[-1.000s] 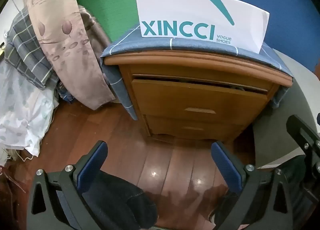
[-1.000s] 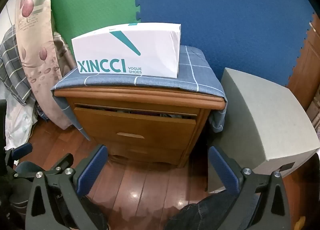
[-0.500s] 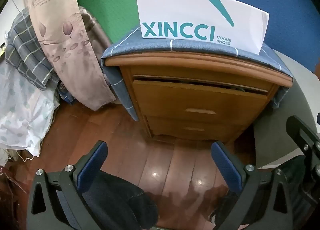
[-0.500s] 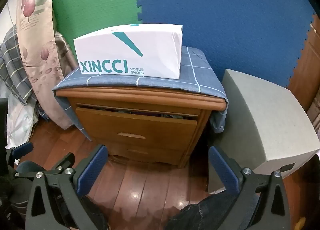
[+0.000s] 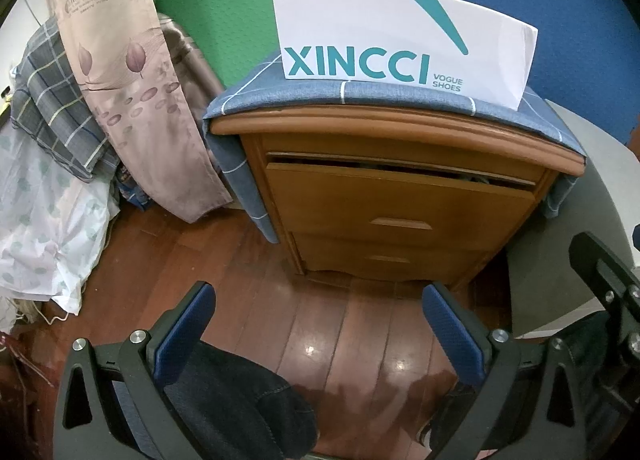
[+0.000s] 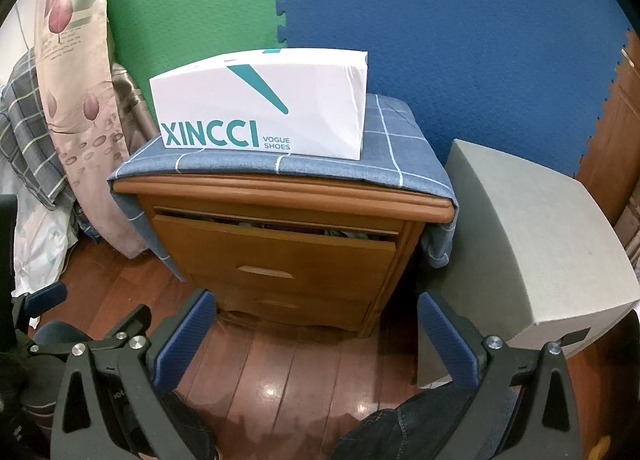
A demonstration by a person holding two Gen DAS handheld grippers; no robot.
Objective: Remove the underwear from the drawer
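Wooden floorboards (image 5: 320,340) lie beneath two grippers, the left gripper (image 5: 318,324) and right gripper (image 6: 316,336), each spread wide and empty, short of one nightstand (image 6: 280,260) with two drawers, whose top drawer (image 6: 276,248) stands slightly ajar showing clothing (image 6: 280,227), presumably underwear, under one white shoebox (image 6: 260,112).

Honey-brown wooden nightstand (image 6: 280,260) under a blue cloth (image 6: 400,164) crossed with thin white lines. White shoebox (image 6: 260,112) lettered in teal. Green foam mat (image 6: 188,0) beside a blue foam mat (image 6: 460,20). Pinkish curtain (image 5: 120,60) printed with mauve leaves. Grey plaid blanket (image 5: 52,112). Glossy reddish-brown floor (image 5: 320,340). Plain grey box (image 6: 540,240).
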